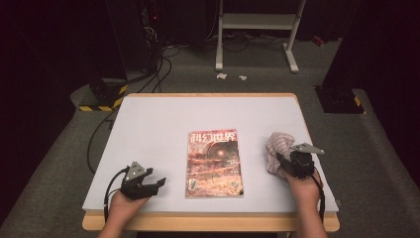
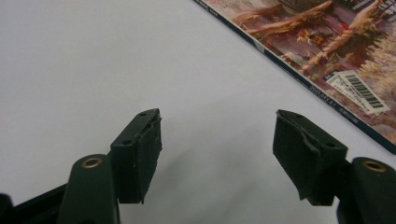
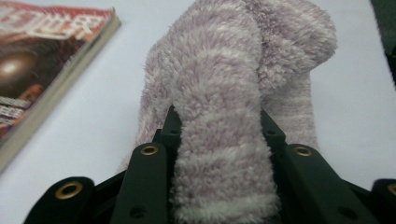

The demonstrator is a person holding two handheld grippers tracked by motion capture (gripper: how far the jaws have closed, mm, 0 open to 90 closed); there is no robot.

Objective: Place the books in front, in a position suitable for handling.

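Two forearms entering from the near table edge, each hand holding a black two-jaw gripper. Left gripper [image 1: 157, 182] low over the bare pale surface near the front left, jaws spread wide with nothing between them; seen along its own jaws in the left gripper view [image 2: 217, 140], black pads [image 2: 149, 144] well apart above plain white tabletop. Right gripper [image 1: 283, 159] near the front right, jaws closed on a fluffy pale pink and white striped cloth [image 1: 277, 146], bunched in a soft heap just beyond the hand. Same cloth [image 3: 233, 93] close up in the right gripper view, a thick fold squeezed between the jaws [image 3: 219, 135], the rest rising and drooping behind, its lower edge touching the table. Glossy rectangular magazine with a reddish-brown illustrated cover [image 1: 215, 163] lying flat at the table's centre, between the two grippers, apart from both. Magazine corner with a white barcode label [image 2: 357, 91] near the left gripper. Wide rectangular table with a light grey top and wooden edge [image 1: 148, 119], standing on grey carpet.
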